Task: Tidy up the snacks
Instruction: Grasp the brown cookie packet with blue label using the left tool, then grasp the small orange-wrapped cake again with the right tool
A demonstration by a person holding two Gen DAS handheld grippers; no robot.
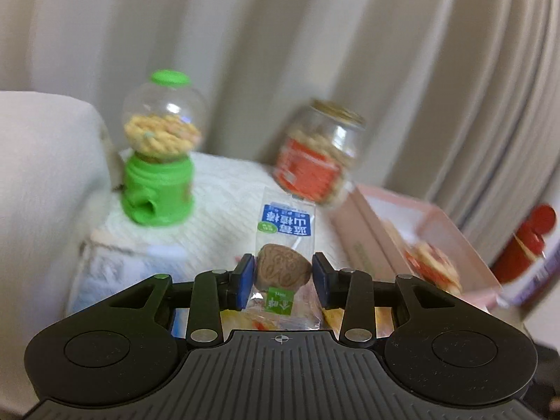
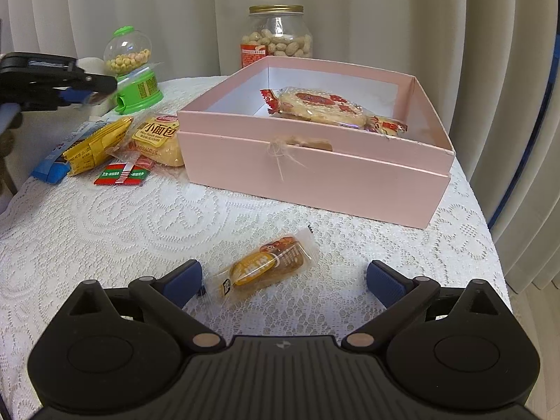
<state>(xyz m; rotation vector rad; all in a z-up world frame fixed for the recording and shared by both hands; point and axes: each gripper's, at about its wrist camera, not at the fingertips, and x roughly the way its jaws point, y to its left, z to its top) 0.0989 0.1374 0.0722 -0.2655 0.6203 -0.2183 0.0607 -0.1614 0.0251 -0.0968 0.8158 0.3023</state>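
My left gripper is shut on a clear snack packet with a blue label; its blue pads press a brown biscuit inside. It is held in the air above the table, and the view is blurred. The right wrist view shows this gripper at the far left, over a pile of loose snacks. My right gripper stands open, low over the lace tablecloth. An orange-brown snack packet lies between its fingers, untouched. The open pink box behind holds red-and-white cracker packets.
A green candy dispenser and a glass peanut jar stand at the back by the curtain. The pink box lies right of the held packet. A red object sits at far right. The table edge runs close on the right.
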